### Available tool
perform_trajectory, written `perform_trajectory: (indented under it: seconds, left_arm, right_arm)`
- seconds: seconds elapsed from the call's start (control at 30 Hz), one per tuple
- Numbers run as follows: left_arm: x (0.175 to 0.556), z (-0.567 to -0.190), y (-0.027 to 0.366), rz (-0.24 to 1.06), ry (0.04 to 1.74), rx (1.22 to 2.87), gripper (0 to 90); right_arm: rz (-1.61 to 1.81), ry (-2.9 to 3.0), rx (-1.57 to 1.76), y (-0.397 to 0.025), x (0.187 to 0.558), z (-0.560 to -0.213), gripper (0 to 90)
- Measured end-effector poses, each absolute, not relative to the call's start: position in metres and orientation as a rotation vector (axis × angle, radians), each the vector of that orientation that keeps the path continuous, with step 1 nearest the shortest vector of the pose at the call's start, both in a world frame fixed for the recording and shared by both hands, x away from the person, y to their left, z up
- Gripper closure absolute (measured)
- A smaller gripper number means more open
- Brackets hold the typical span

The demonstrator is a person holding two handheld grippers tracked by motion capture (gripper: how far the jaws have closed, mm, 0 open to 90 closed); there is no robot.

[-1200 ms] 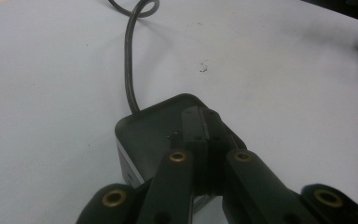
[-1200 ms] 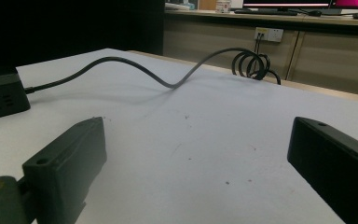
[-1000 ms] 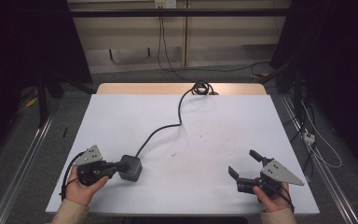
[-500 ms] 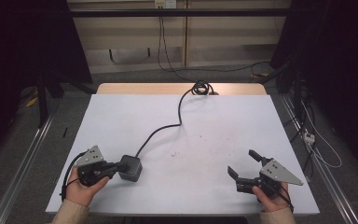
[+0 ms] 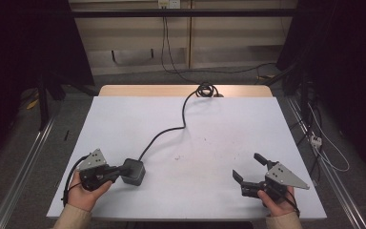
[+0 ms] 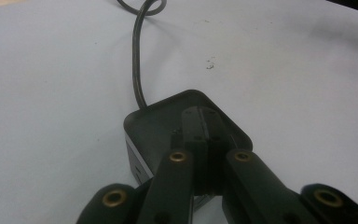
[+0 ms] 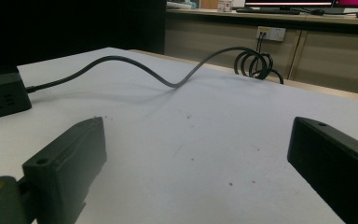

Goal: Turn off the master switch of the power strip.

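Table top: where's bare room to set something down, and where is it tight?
Widest free patch: the table right of the cable, from the far edge to the open right gripper. Smaller patch: far-left corner, left of the cable. Tight: near-left, where the closed left gripper rests over the socket cube, and the coil at the far edge.

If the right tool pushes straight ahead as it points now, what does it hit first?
Probably nothing close: the right tool is open and aims up-left over bare white table. Farther along lies the black cable, likely the first contact, though depth is unclear.
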State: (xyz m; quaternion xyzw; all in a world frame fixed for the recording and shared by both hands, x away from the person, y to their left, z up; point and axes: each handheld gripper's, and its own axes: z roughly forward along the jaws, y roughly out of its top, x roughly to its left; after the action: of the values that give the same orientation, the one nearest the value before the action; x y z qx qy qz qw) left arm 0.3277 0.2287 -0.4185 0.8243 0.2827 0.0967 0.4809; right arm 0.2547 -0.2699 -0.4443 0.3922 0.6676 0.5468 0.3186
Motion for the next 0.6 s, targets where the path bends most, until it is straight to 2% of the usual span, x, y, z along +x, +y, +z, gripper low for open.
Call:
perform_trajectory:
  seconds: [0.6]
  left_arm:
    - [0.3284, -0.4179, 0.2283, 0.208, 0.725, 2.002, 90.0]
  right_arm:
    - [1.439, 1.756, 1.032, -0.2700, 0.2547, -0.4442, 4.1]
